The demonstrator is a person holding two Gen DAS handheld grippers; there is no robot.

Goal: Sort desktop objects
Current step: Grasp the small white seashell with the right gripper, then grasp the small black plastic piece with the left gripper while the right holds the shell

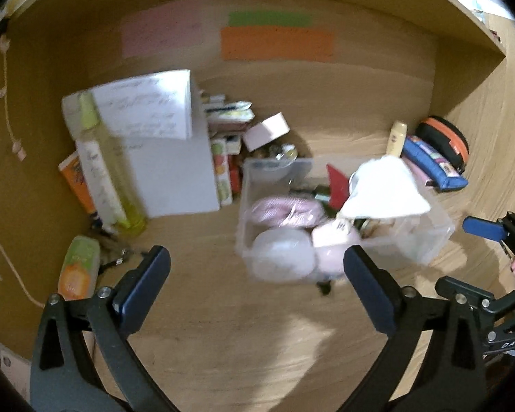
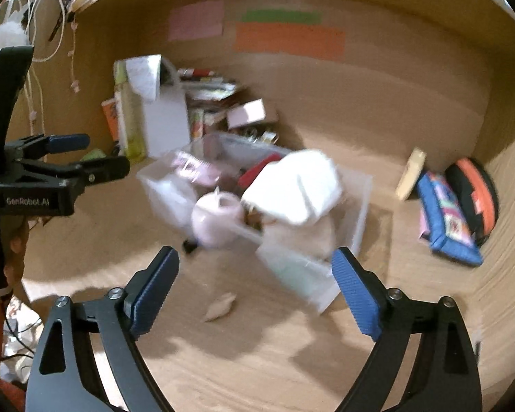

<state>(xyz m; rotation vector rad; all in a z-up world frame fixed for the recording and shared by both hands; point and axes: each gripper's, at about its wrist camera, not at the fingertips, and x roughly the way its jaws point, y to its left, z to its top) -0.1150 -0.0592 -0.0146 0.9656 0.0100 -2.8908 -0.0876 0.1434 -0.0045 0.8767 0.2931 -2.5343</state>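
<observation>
My left gripper (image 1: 256, 264) and right gripper (image 2: 255, 273) both spread wide over bare wooden desk (image 2: 243, 353), nothing held, clear bin (image 1: 425, 237) of clutter just ahead of both, white cloth (image 2: 293, 185) on top, frames blurred.

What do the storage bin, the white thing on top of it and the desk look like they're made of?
Storage bin: clear hard plastic, probably; its contents show through the walls. White thing: soft cloth or tissue, going by its folds and limp drape; blur leaves it open. Desk: wood or wood-look laminate, matte, with visible grain.
</observation>
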